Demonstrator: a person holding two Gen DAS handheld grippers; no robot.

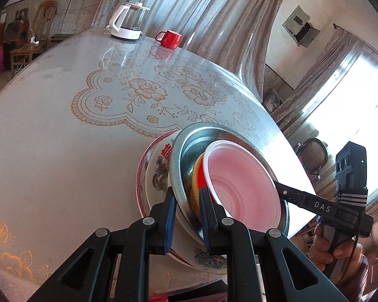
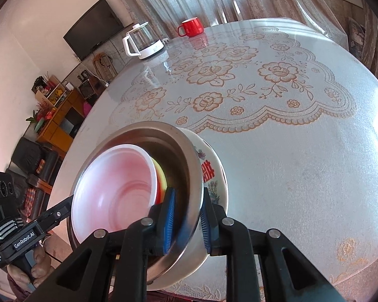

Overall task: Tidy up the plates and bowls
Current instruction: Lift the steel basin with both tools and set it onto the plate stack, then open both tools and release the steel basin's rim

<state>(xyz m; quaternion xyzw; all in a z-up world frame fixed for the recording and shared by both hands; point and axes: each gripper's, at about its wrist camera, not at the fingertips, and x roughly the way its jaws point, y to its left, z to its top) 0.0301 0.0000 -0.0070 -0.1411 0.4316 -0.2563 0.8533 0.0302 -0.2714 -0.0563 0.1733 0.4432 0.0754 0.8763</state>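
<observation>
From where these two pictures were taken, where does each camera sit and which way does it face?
Left wrist: on the left tool, looking down its fingers at the metal bowl; the other hand shows.
Right wrist: on the right tool, facing the same bowl from its opposite side; the left hand shows.
Shared: bowl stack, white kettle, red mug, table.

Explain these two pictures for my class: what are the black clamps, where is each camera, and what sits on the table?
A person holds a hand-held gripper in each hand; each carries a camera looking along its fingers. The left hand-held gripper and right hand-held gripper each pinch the rim of a steel bowl, from opposite sides. It sits inside a flowered ceramic bowl and holds a white plastic bowl. On the lace-patterned table stand a glass kettle and red mug.
</observation>
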